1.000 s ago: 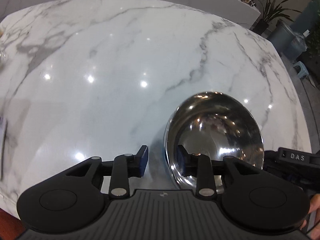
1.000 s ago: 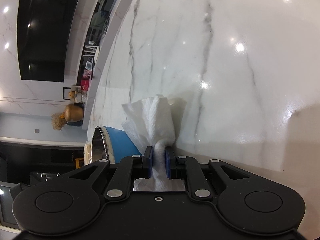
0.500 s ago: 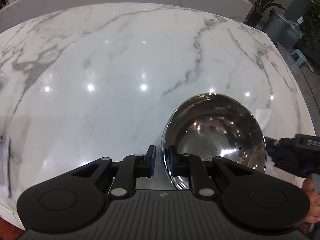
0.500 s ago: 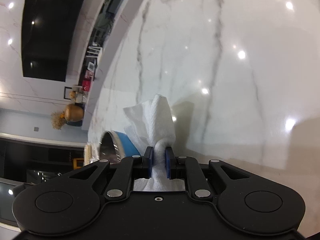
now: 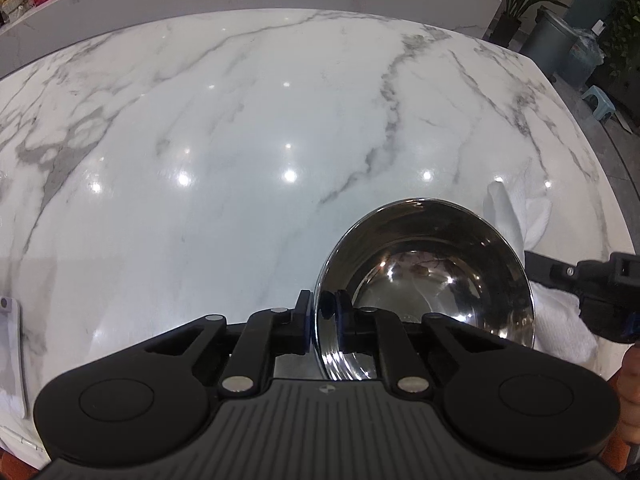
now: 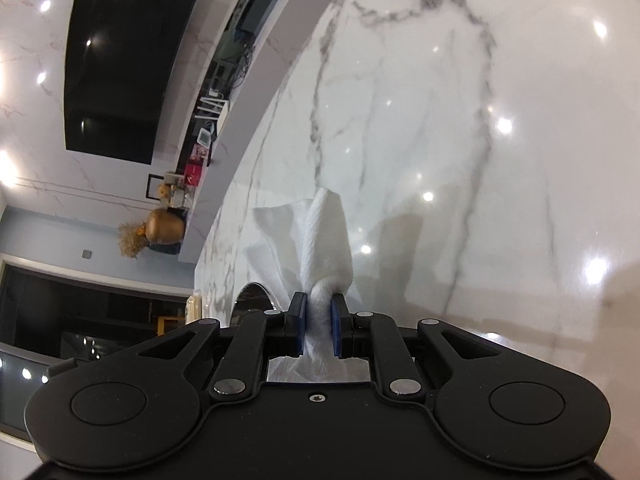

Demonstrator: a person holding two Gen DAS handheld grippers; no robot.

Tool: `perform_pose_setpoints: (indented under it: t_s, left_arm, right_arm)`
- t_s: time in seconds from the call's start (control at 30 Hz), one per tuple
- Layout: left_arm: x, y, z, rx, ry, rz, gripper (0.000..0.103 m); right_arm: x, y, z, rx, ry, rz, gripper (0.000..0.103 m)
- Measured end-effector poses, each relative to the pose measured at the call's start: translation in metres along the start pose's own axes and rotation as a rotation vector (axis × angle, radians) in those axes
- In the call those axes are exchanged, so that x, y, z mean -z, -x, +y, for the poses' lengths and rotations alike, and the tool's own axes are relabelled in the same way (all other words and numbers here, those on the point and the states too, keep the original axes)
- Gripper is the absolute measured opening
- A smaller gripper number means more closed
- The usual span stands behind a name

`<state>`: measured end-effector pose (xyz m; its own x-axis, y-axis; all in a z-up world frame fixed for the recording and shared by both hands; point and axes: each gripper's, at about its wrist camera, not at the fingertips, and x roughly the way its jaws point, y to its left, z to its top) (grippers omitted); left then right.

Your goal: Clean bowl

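A shiny steel bowl (image 5: 432, 276) stands on the marble table (image 5: 240, 152) at the lower right of the left wrist view. Brown specks lie on its bottom. My left gripper (image 5: 320, 312) is shut on the bowl's near left rim, one finger inside and one outside. My right gripper (image 6: 319, 320) is shut on a white cloth (image 6: 320, 240) that sticks up past the fingertips. That gripper with the cloth (image 5: 516, 216) shows just right of the bowl in the left wrist view. The bowl's rim (image 6: 252, 296) peeks out low left in the right wrist view.
A white flat object (image 5: 10, 344) lies at the table's left edge. The table's right edge (image 5: 592, 152) runs close behind the bowl, with bins (image 5: 560, 40) and plants beyond. A shelf with ornaments (image 6: 168, 224) and a dark screen (image 6: 120, 68) stand past the table.
My left gripper closed from open onto the bowl's rim. My right gripper with the cloth moved in beside the bowl's right side, and the cloth now shows in the left wrist view.
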<state>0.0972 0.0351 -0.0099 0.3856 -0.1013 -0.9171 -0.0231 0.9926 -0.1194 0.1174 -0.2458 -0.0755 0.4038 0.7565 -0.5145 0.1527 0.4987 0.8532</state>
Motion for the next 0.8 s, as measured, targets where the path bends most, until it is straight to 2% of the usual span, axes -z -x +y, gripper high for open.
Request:
perform_pose_setpoints:
  t_s: [0.17,0.3,0.43,0.53,0.6,0.67,0.8]
  left_arm:
    - [-0.008,-0.002,-0.007,-0.018,-0.02,-0.01,0.013]
    - [-0.012,-0.005,-0.009,-0.005,-0.021,-0.015,0.014]
    - [-0.013,-0.007,-0.012,0.005,-0.022,-0.018,0.015]
    - [-0.011,-0.006,-0.009,0.016,0.015,-0.024,0.015]
    - [-0.009,-0.003,-0.006,0.026,0.04,-0.028,0.022]
    - [-0.005,0.001,-0.002,0.039,0.067,-0.032,0.036]
    - [0.005,0.008,0.004,0.068,0.11,-0.022,0.037]
  right_arm:
    - [0.0,-0.005,-0.005,0.01,-0.018,0.006,0.012]
    - [0.0,-0.006,-0.012,0.026,-0.025,0.01,0.012]
    - [0.006,-0.012,-0.019,0.089,-0.014,0.027,0.012]
    - [0.009,-0.012,-0.025,0.076,-0.034,0.021,0.012]
    - [0.009,-0.011,-0.025,0.076,-0.033,0.019,0.012]
    - [0.009,-0.011,-0.025,0.078,-0.03,0.017,0.012]
    - [0.011,-0.01,-0.024,0.084,-0.023,0.014,0.012]
